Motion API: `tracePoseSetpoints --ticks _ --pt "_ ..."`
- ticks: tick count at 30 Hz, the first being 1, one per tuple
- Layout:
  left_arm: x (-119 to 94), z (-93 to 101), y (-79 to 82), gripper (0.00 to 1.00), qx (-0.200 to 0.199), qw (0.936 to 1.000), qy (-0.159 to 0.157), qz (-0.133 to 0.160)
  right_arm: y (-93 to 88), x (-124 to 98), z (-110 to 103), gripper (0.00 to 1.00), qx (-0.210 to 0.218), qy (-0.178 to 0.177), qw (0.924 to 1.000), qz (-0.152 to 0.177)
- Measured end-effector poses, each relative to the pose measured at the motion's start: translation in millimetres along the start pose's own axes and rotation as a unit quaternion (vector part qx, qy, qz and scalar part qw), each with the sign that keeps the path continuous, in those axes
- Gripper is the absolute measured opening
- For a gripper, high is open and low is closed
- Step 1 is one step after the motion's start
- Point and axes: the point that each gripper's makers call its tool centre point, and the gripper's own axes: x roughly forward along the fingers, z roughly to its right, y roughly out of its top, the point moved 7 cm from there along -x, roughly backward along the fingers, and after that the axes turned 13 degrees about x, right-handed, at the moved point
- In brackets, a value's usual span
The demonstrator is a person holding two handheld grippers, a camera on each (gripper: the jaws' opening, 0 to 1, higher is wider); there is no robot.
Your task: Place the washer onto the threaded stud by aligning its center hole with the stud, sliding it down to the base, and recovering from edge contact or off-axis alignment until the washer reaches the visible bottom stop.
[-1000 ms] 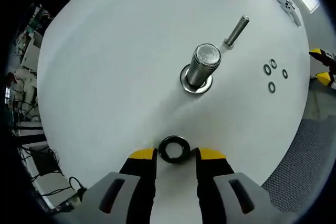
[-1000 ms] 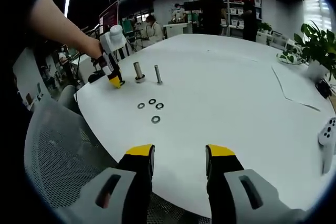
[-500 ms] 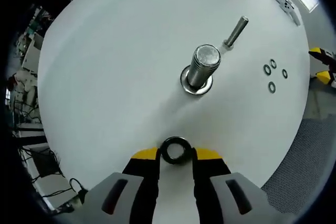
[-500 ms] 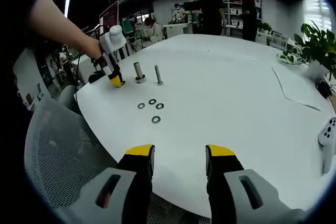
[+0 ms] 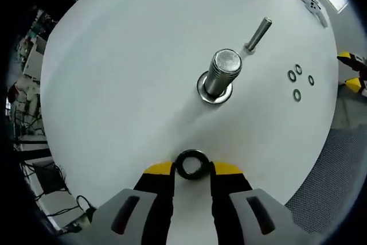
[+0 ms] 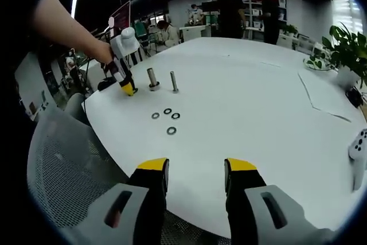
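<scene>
In the left gripper view the left claw is nearly closed on the washer, a dark ring lying flat on the white bench with a yellow-tipped jaw against each side of it. A second ago the jaws stood wider, with a gap either side of the ring; half a second ago they had already drawn in, and since then nothing has shifted. The washer sits well short of the stud, between it and the camera. The stud is thick and threaded, stands upright and already carries a bright washer at its base. Just beyond the stud rises a thinner stud. Off to one side of the stud, nearer the bench edge, lie four small rings.

In the right gripper view the right claw hangs wide open over the near edge of the bench and grips nothing, as it did a second ago. Far across the bench, the left claw rests its tips on the surface just beside the stud, held by a person's hand. A mesh chair stands by the bench.
</scene>
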Motion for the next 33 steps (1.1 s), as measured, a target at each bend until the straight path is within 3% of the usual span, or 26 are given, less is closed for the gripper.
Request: tracePoseSetpoints --ticks 6,10,33 --pt "0.1 -0.6 1.1 0.22 -0.011 0.9999 0.003 -0.005 0.5 -0.4 0.0 0.42 0.002 0.001 1.0 0.003" --pt "0.4 -0.6 3.4 0.25 -0.039 0.9992 -0.001 -0.006 0.8 -0.4 -0.2 0.42 0.002 0.002 1.0 0.003" --pt "0.1 -0.3 5.2 0.21 -0.032 0.9994 -0.001 -0.013 0.9 -0.3 1.5 0.42 0.005 -0.003 1.0 0.005"
